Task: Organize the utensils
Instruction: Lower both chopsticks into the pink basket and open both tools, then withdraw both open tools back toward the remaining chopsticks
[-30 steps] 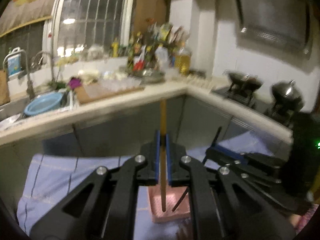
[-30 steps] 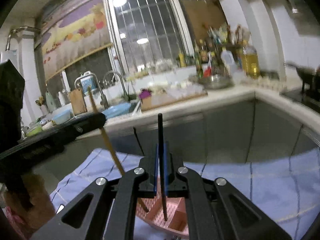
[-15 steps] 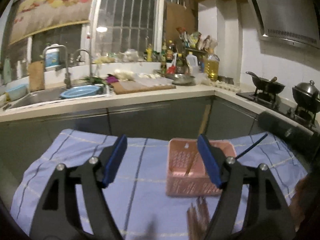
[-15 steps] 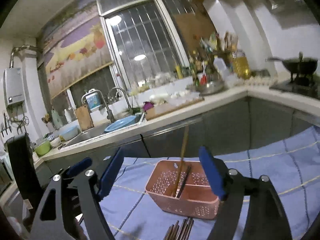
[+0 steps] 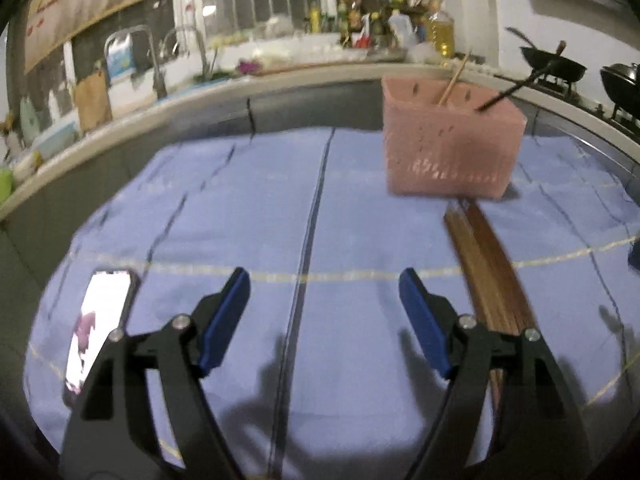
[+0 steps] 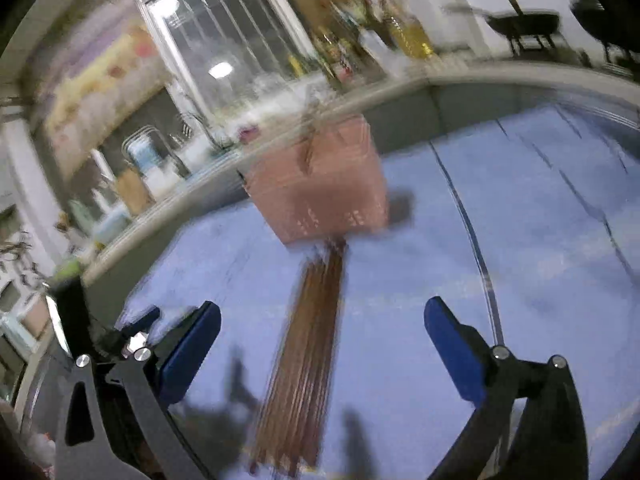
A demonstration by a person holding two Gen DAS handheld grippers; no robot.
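A pink slotted basket (image 5: 452, 152) stands on the blue cloth (image 5: 248, 208), blurred in the right wrist view (image 6: 320, 184). A pale wooden chopstick (image 5: 452, 80) and a black chopstick (image 5: 512, 92) lean inside it. A bundle of several brown chopsticks (image 5: 488, 272) lies on the cloth in front of the basket. My left gripper (image 5: 324, 280) hangs low over bare cloth left of the bundle, jaws opening, nothing between them. My right gripper (image 6: 322, 310) is over the bundle (image 6: 308, 360), jaws opening wide; the chopsticks lie between the fingers, untouched.
A lit phone (image 5: 100, 328) lies on the cloth at the near left. Behind runs a kitchen counter (image 5: 280, 80) with sink, bottles and a cutting board. A stove with a wok (image 5: 556, 64) sits at the far right. The other gripper's body (image 6: 80, 320) shows at the left edge.
Both grippers let go of their chopsticks, which now stand in the basket, and opened wide. Both dropped low toward the cloth, nearer the bundle.
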